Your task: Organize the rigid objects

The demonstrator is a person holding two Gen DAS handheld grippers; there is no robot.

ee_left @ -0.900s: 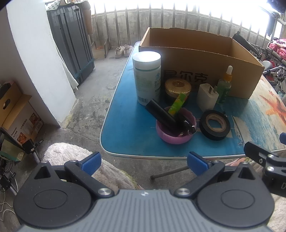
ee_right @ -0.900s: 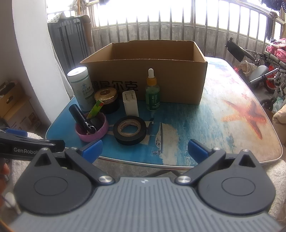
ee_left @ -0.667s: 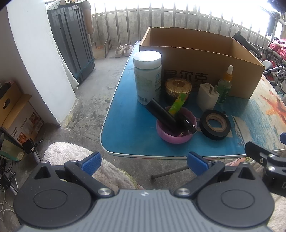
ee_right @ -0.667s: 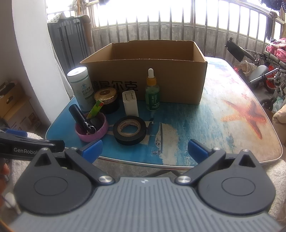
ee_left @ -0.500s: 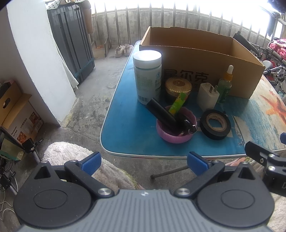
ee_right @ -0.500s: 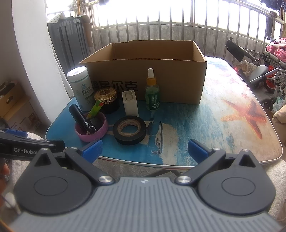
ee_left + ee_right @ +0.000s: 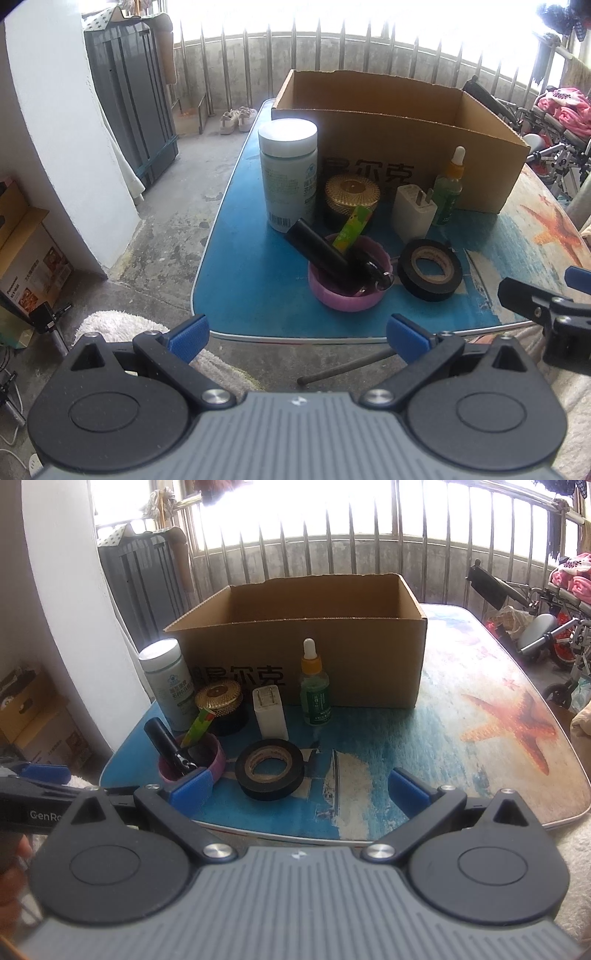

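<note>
An open cardboard box (image 7: 306, 657) stands on the table (image 7: 461, 716). In front of it are a white bottle (image 7: 168, 681), a gold-lidded jar (image 7: 219, 705), a white charger (image 7: 269, 712), a green dropper bottle (image 7: 314, 694), a black tape roll (image 7: 269, 773) and a pink bowl (image 7: 347, 295) holding a black tube (image 7: 317, 254) and a green stick. My left gripper (image 7: 297, 338) is open and empty, short of the table's near edge. My right gripper (image 7: 299, 786) is open and empty, over the near edge by the tape.
A grey cabinet (image 7: 136, 110) and shoes (image 7: 236, 118) stand on the concrete floor at left. Cardboard cartons (image 7: 26, 258) sit at the far left. Bicycles (image 7: 546, 627) stand at right. A white fluffy cloth (image 7: 122, 325) lies below the table edge.
The right gripper has moved forward and a little up, over the table edge toward the tape roll. The left gripper has barely moved.
</note>
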